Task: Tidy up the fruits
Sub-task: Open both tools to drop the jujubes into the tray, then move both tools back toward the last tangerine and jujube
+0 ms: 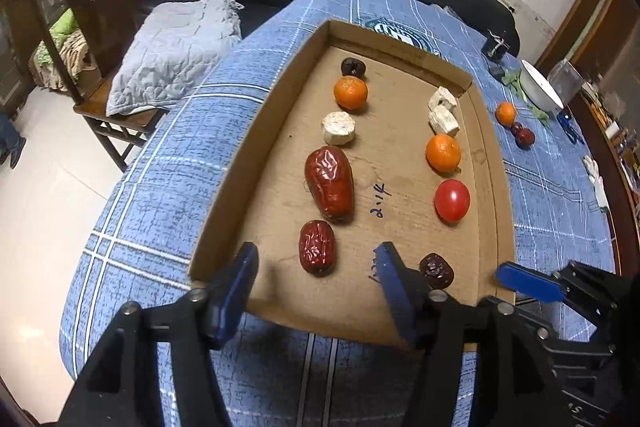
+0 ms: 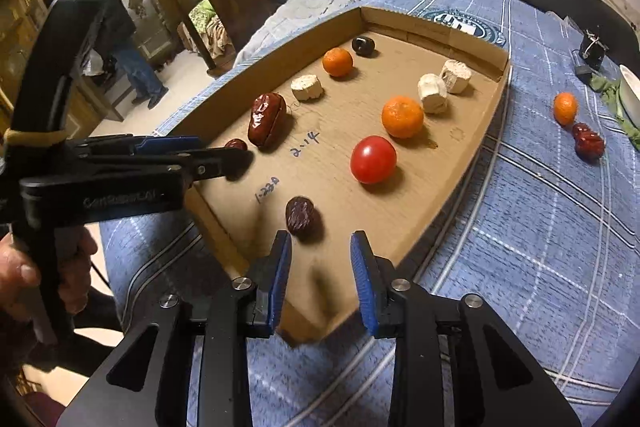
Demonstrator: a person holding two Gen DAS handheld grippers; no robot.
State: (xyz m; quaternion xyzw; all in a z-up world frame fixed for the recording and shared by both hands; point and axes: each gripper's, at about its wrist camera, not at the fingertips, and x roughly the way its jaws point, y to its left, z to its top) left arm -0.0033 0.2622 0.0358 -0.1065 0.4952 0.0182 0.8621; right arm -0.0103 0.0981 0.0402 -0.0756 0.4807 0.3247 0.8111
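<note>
cardboard tray (image 1: 216, 215) on the blue checked cloth (image 1: 152, 187) of the bench, contents counted.

left row, near edge to far edge: small red date (image 1: 317, 247), large red date (image 1: 330, 183), one pale cut chunk (image 1: 338, 128), one tangerine (image 1: 350, 92), one dark dried fruit (image 1: 353, 67) near the far wall.

right row, near to far: dark wrinkled date (image 2: 301, 214), one red tomato (image 2: 373, 159), one tangerine (image 2: 402, 117), two pale chunks (image 2: 432, 93) touching each other towards the far right corner.

tray total: two red dates, two dark ones, two tangerines, one tomato, three pale chunks.

outside the tray, on the cloth to its right: one tangerine (image 2: 565, 108), with red dates (image 2: 588, 141) just beside it; their number i cannot tell.

writing on the tray floor, blue pen: "2.14" (image 2: 306, 143); a second note nearer me, not clearly legible.

my left fingers (image 1: 316, 269) stand apart, empty, the small red date lying between them untouched. my right fingers (image 2: 320, 259) are parted, empty, with the dark wrinkled date just ahead.
</note>
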